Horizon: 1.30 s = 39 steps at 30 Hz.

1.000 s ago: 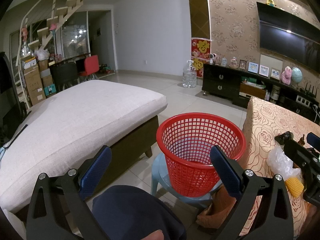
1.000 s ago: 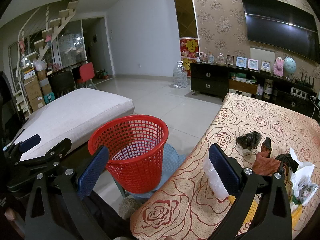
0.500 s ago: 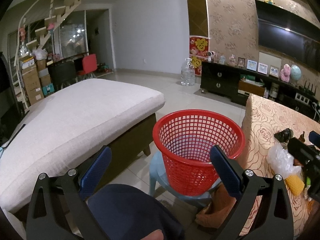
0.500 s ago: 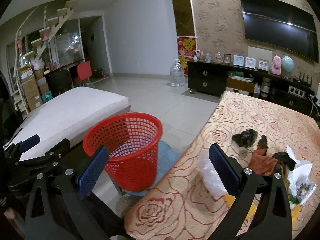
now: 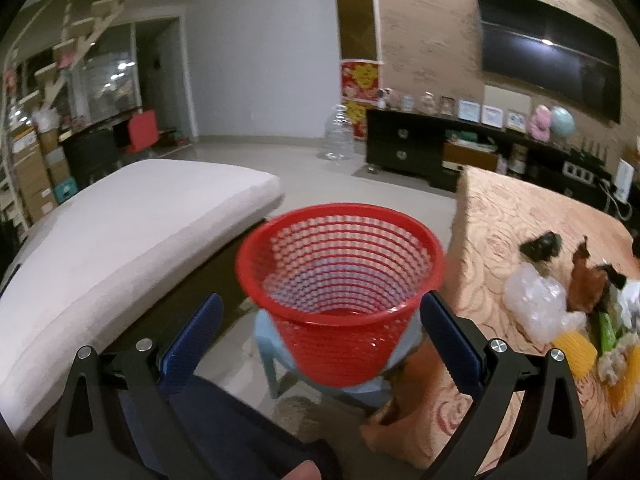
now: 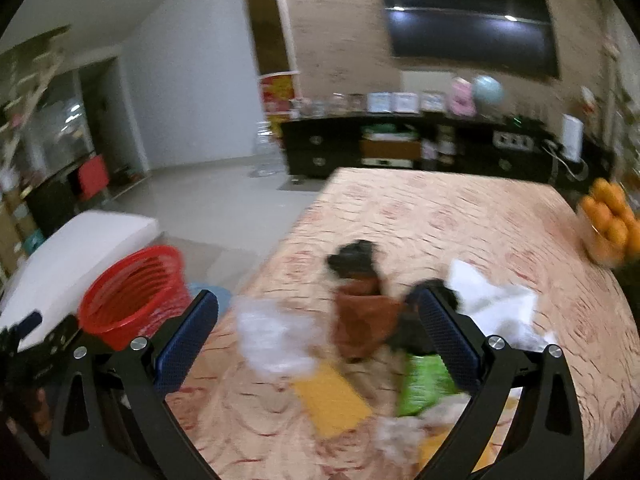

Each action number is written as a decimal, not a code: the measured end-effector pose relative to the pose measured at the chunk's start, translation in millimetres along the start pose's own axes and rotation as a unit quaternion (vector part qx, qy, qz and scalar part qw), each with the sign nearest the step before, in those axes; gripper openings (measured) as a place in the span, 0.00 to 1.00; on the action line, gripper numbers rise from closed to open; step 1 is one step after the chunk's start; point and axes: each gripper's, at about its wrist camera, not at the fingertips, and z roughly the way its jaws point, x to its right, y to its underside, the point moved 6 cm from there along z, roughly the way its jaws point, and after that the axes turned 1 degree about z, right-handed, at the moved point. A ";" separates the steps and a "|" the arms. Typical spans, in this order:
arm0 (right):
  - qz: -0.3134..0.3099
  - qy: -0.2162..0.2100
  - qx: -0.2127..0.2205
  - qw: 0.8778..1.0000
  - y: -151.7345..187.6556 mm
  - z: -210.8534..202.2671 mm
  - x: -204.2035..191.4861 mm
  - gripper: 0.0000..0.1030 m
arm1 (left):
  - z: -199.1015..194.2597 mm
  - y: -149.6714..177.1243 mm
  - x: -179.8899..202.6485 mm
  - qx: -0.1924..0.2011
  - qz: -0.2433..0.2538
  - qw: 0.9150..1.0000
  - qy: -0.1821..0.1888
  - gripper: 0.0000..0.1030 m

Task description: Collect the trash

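The left gripper (image 5: 320, 340) is standing with its jaws spread wide, holding nothing, its blue pads framing the red mesh basket (image 5: 340, 280) that is showing between them. The basket is sitting upright on a pale blue plastic stool (image 5: 276, 344) on the tiled floor, between a white cushioned bed (image 5: 120, 232) on the left and the desk (image 5: 500, 208) on the right, just beside the desk's near corner. A dark-clad part of the person (image 5: 224, 432) is filling the bottom edge under that gripper.

The right gripper (image 6: 318, 336) is also standing with its jaws spread wide and empty, hanging over the rose-patterned cloth of the desk above the trash. This view is blurring, so the fine details are hard to tell. Between the pads, a clear crumpled plastic bag (image 6: 276, 336) is lying to the left and a brown scrap (image 6: 362, 324) to the right, near each other. A black crumpled piece (image 6: 354, 260) is lying just beyond the brown scrap. Closer to the camera, a yellow piece (image 6: 332, 396) and a green wrapper (image 6: 424, 384) are lying on the cloth, and white crumpled paper (image 6: 496, 308) is showing past the right pad. At the far right edge of the desk a bowl of oranges (image 6: 612, 220) is standing well apart from the trash. The basket is appearing at the left of this view, off the desk's edge.
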 end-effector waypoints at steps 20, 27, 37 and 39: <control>0.089 0.075 -0.018 0.993 16.9 9.9 98.4 0.94 | 55.2 -9.8 186.3 -0.044 0.135 0.975 0.172 0.92; 0.116 0.088 -0.017 0.989 16.7 5.0 122.7 0.94 | 84.9 11.4 227.0 -0.091 0.162 0.961 0.204 0.92; 0.148 0.094 -0.024 0.984 22.0 8.5 144.3 0.94 | 100.2 18.9 228.7 -0.108 0.139 0.954 0.243 0.59; 0.160 0.093 -0.024 0.982 22.3 7.7 151.3 0.94 | 97.6 17.9 225.3 -0.108 0.133 0.952 0.252 0.55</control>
